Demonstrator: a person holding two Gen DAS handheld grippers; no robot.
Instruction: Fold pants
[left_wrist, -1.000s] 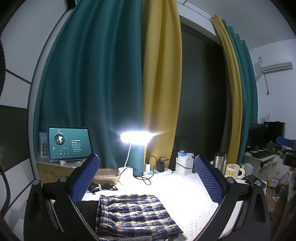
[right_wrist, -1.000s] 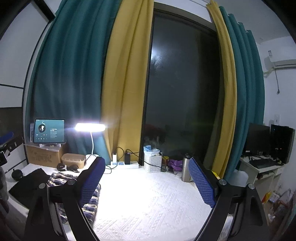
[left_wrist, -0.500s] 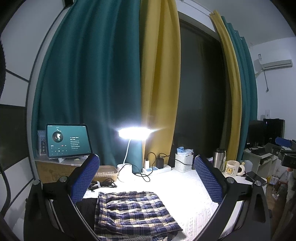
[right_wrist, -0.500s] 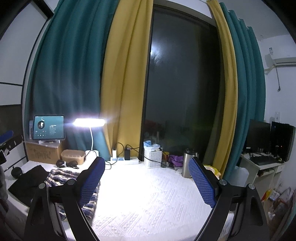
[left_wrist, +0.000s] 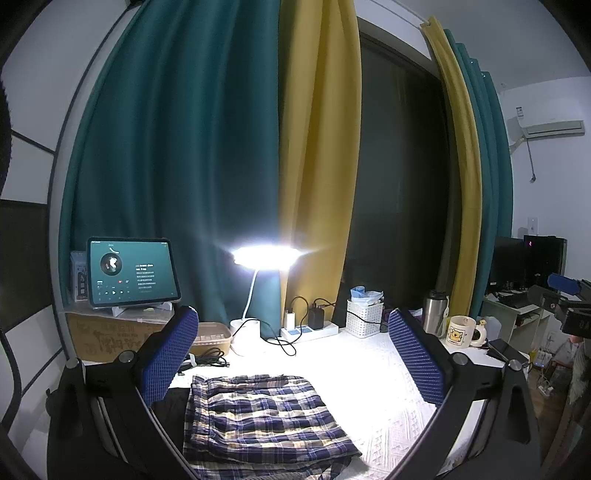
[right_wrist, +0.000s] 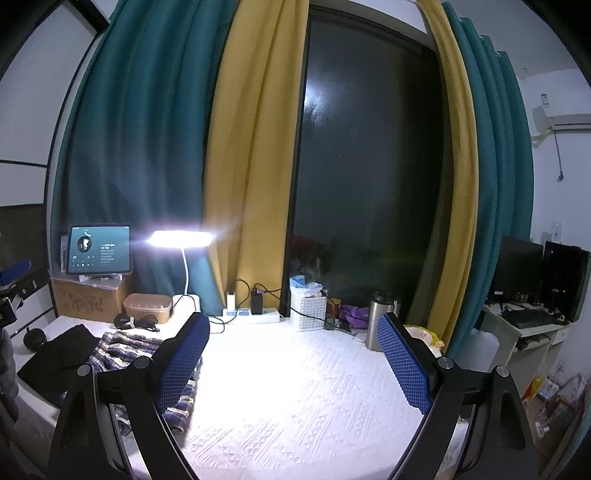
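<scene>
Both grippers, left gripper (left_wrist: 291, 354) and right gripper (right_wrist: 293, 358), hover wide and empty; the blue-checked cotton pants (left_wrist: 266, 417) seem folded, so withdraw without snagging them.

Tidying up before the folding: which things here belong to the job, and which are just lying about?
Job: plaid pants, left gripper, right gripper, both with jaws open.

Lying about: tablet, lamp, power strip, white basket, mug, flask, black cloth.

Bare tablecloth (right_wrist: 295, 387) beside pants (left_wrist: 266, 413)
</scene>
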